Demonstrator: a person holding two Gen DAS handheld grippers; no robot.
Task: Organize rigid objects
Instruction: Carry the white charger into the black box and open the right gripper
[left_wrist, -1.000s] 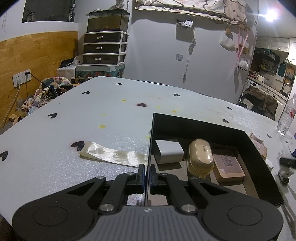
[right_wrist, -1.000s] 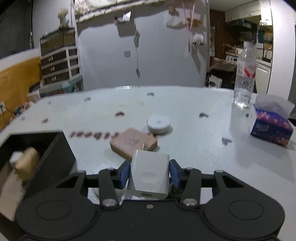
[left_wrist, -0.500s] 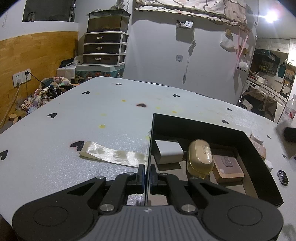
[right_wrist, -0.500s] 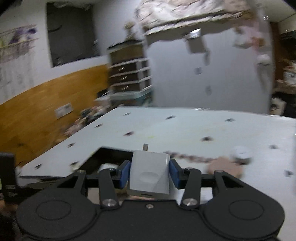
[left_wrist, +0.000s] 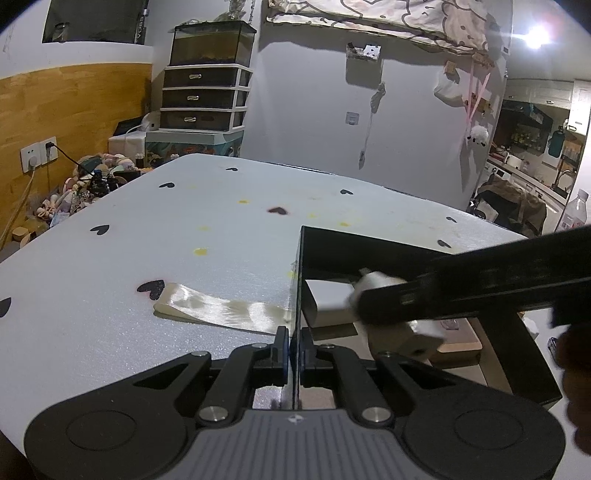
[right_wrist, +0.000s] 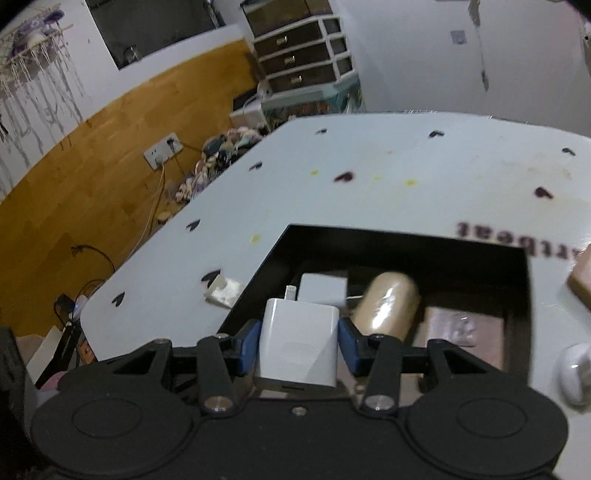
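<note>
Right wrist view: right tongs (right_wrist: 300, 345) pinching white cube-shaped plug-in charger (right_wrist: 297, 350) between blue pads (right_wrist: 246, 347), prongs pointing forward, held above near-left corner of open black rectangular box (right_wrist: 406, 240). Inside box: second white charger block (right_wrist: 323, 290) at far-left corner, tan glossy oval case (right_wrist: 388, 308) beside it, flat pink-brown square pad (right_wrist: 463, 334) to right of case. Box standing on pale grey bench (right_wrist: 388, 170) printed with small dark hearts. Small white round object (right_wrist: 574, 371) on bench just beside right wall of box.

Left wrist view: left tongs (left_wrist: 292, 354) pressed together on thin left wall of box (left_wrist: 369, 247), near its near-left corner. Cream satin ribbon strip (left_wrist: 221, 308) lying flat on bench (left_wrist: 184, 240), touching outer left side of box. Right tongs (left_wrist: 480, 288), blurred, reaching across over box from right with charger (left_wrist: 402, 336).
</note>
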